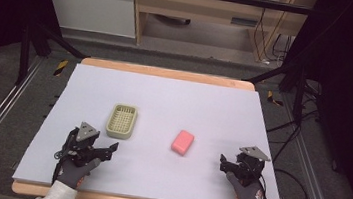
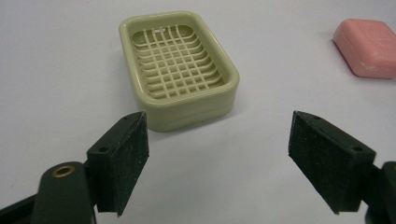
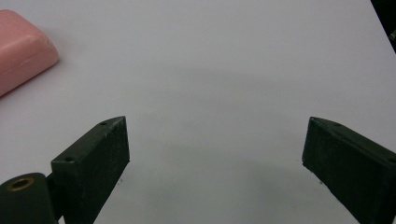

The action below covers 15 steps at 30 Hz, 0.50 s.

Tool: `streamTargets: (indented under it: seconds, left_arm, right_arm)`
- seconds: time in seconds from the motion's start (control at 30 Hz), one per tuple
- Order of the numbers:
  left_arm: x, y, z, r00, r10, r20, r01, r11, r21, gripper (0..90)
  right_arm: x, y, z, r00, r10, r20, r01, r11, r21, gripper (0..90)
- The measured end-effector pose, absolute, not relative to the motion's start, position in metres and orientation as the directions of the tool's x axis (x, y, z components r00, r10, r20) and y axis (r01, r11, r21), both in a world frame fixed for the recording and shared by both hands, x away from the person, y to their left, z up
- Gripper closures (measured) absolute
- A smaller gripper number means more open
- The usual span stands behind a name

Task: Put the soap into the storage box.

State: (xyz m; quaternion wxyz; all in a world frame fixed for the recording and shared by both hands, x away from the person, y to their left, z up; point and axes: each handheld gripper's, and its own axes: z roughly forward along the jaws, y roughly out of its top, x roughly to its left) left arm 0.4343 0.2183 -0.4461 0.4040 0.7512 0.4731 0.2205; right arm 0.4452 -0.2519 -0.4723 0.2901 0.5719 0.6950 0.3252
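Observation:
A pale green soap dish (image 1: 120,134) with a grid floor sits empty on the left-centre of the mat. To its right, apart from it, a pink soap bar (image 1: 182,142) lies flat. My left gripper (image 1: 95,143) rests near the front left, open, just short of the dish. In the left gripper view the dish (image 2: 196,109) lies ahead of the open left gripper (image 2: 217,158), with the soap (image 2: 369,46) at the far right. My right gripper (image 1: 242,160) is open at the front right. Its own view shows the right gripper (image 3: 215,163) over bare mat, the soap (image 3: 21,49) at the upper left.
A pale lavender mat (image 1: 164,98) covers the wooden table (image 1: 167,72). Gloved hands hold both grippers at the near edge. Beyond the table stand black frame legs (image 1: 23,57), cables and a wooden desk (image 1: 200,6).

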Motion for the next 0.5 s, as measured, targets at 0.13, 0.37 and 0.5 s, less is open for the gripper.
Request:
streamTargets:
  seconds: [0.13, 0.37, 0.5]
  left_arm:
    - [0.436, 0.214, -0.444, 0.469, 0.882, -0.038, 0.522, -0.243, 0.817, 19.2]
    - [0.438, 0.209, -0.44, 0.487, 0.873, -0.032, 0.516, -0.257, 0.817, 18.5]
    - [0.441, 0.202, -0.435, 0.511, 0.859, -0.022, 0.507, -0.28, 0.815, 18.1]
  right_arm:
    - [0.445, -0.252, -0.472, -0.173, 0.985, -0.028, 0.609, 0.129, 0.782, 7.6]
    - [0.445, -0.253, -0.472, -0.167, 0.986, -0.023, 0.611, 0.122, 0.782, 7.3]
    - [0.445, -0.252, -0.472, -0.168, 0.985, -0.03, 0.612, 0.128, 0.781, 7.2]
